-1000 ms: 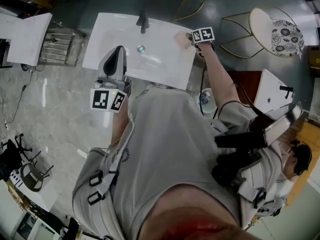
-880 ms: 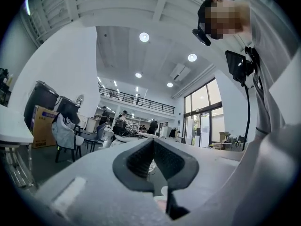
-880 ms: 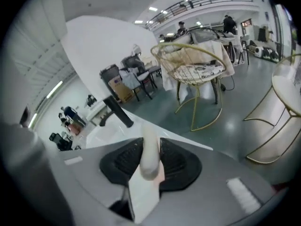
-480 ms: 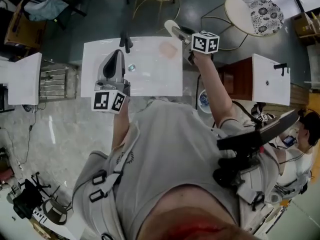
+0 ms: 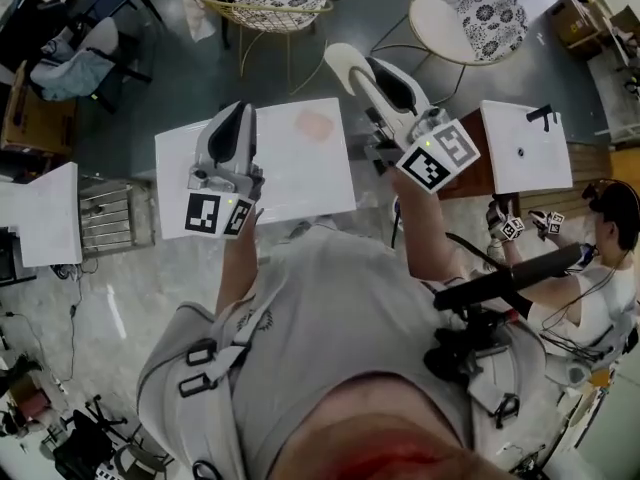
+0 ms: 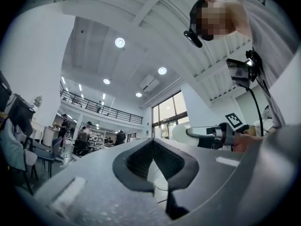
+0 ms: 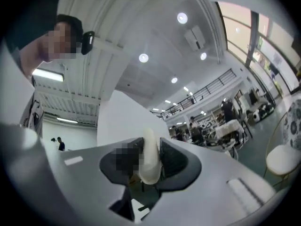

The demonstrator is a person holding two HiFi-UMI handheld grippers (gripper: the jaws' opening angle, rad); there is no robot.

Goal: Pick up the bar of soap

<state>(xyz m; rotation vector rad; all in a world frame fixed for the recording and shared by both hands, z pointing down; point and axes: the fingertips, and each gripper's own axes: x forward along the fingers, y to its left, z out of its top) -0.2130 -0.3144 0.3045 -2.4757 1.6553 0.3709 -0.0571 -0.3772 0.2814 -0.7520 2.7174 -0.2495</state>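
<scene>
So the right gripper [image 7: 151,145] is coming way up off the sink [image 5: 300,183] now. A second ago it was sitting low at the far right corner, and now it's riding high and pointing out across the room. The jaws are clamping the soap [image 7: 148,166]: a cream bar standing on edge, pinched between the two dark pads, with its top poking out past them. So the soap is hanging in the air, well clear of the sink. I'm reading that as the pick-up basically being done, as long as the grip holds.

A pinkish patch [image 5: 315,123] is still sitting on the sink where the gripper was working. It's probably a mat or a mark, can't tell which.

The left gripper [image 6: 153,145] is drifting up a little too, hovering over the sink's near left part. Its jaws are pressing together with nothing in them, so it's just tagging along.

The sink is a plain white top and looks slick. More white units are standing off to either side, and two wire chairs [image 5: 455,18] with flowery cushions are sitting behind it on a dark grey floor. It's a big open hall: white ceiling with round lights, a railed balcony, tall windows and people milling about at workstations. Someone else [image 5: 605,238] is working at the right edge.
</scene>
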